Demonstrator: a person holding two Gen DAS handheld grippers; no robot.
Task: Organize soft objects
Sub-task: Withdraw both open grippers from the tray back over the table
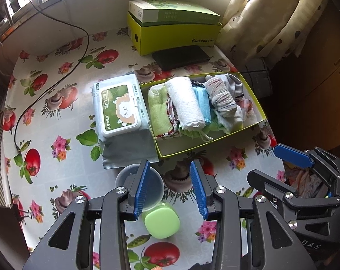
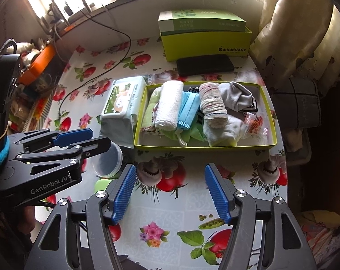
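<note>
The worktop (image 2: 187, 204) wears a glossy cloth printed with tomatoes, mushrooms and flowers. At its middle lies a shallow green tray (image 2: 272, 110) packed with rolled cloths and socks, and a pack of wet wipes (image 2: 122, 103) touches its left side. Beyond the tray lies a flat black case (image 2: 204, 64), and behind that a green shoebox (image 2: 205, 45) at the far edge. Nearer, to the left, stand a clear plastic cup (image 1: 139, 186) and a light green lidded jar (image 1: 162, 221). A black cable (image 1: 46, 85) trails across the far left.
</note>
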